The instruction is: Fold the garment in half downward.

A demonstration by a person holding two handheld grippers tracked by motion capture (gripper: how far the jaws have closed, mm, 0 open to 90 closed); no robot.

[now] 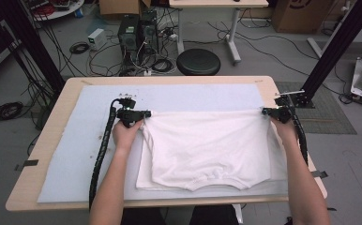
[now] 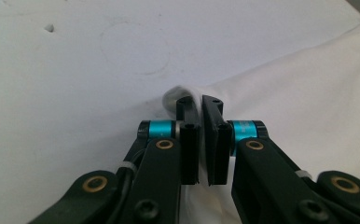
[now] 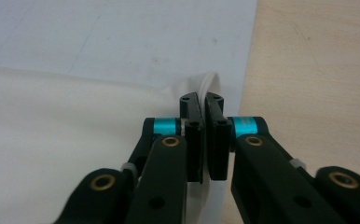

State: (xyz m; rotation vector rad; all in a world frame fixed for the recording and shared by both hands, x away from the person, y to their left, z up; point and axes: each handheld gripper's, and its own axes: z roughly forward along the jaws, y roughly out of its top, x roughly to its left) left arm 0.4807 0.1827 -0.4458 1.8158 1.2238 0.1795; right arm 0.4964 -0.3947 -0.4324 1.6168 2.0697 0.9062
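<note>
Forearms are coming in from the near edge of the tabletop (image 1: 52,140), so I am starting with those and working across from the left.

My left gripper (image 1: 144,114) is pinching one far corner of the white T-shirt (image 1: 207,150), its jaws pressed together with a fold of cloth bunching just beyond the tips; in the left gripper view the same left gripper (image 2: 200,103) is biting a small curl of fabric, and the rest of the shirt is spreading away to its right over the pale blue mat (image 2: 75,70). I am gripping at the corner because that gives me control of the whole edge.

Between the two grippers the shirt's far edge is running taut and nearly straight, while the body of the garment is lying flat on the mat towards me, neckline nearest me. I am judging that I am holding the edge stretched to keep the fold crisp and free of wrinkles.

My right gripper (image 1: 265,112) is clamping the opposite corner in the same way. In the right gripper view the right gripper (image 3: 202,101) is closed on a thin doubled edge of cloth, the shirt lying to its left and bare wood of the tabletop (image 3: 318,70) to its right, right by the mat's border. Matching grips are keeping the pull even.
</note>
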